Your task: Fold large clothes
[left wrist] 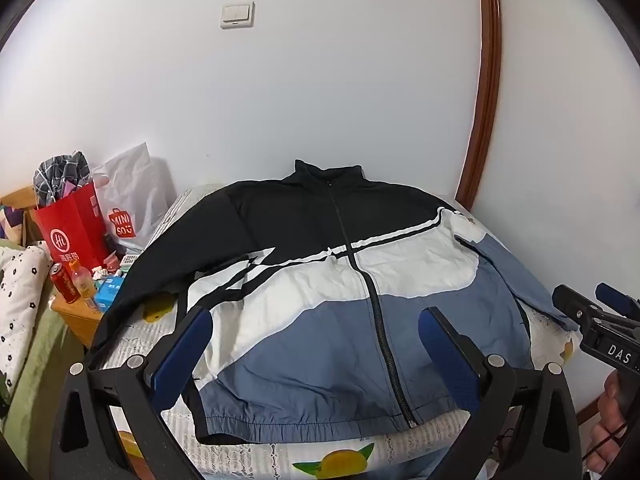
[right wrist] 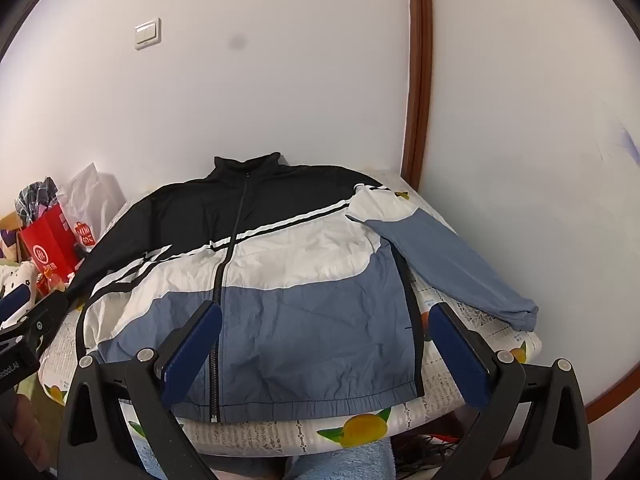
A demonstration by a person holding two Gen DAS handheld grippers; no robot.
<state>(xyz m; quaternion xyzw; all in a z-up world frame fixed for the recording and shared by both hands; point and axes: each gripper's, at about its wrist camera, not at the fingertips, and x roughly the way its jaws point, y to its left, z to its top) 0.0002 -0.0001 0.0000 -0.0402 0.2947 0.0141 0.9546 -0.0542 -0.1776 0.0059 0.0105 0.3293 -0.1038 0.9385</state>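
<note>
A black, white and blue zip jacket (left wrist: pixel 320 280) (right wrist: pixel 280 272) lies flat, front up, on a small table with a fruit-print cloth (right wrist: pixel 360 428), collar toward the wall. Its blue sleeve (right wrist: pixel 448 264) stretches out to the right; the black sleeve (left wrist: pixel 160 264) hangs off the left side. My left gripper (left wrist: pixel 316 324) hovers open above the jacket's lower left half, nothing between its blue pads. My right gripper (right wrist: pixel 326 320) hovers open over the lower right half, also empty. In the left wrist view the right gripper (left wrist: pixel 596 320) shows at the right edge.
A white wall stands close behind the table, with a brown wooden door frame (left wrist: pixel 484 120) at the right. Left of the table a wooden nightstand (left wrist: pixel 76 316) holds a red paper bag (left wrist: pixel 76 232), a white plastic bag (left wrist: pixel 128 208), a can and bottles. A bed lies further left.
</note>
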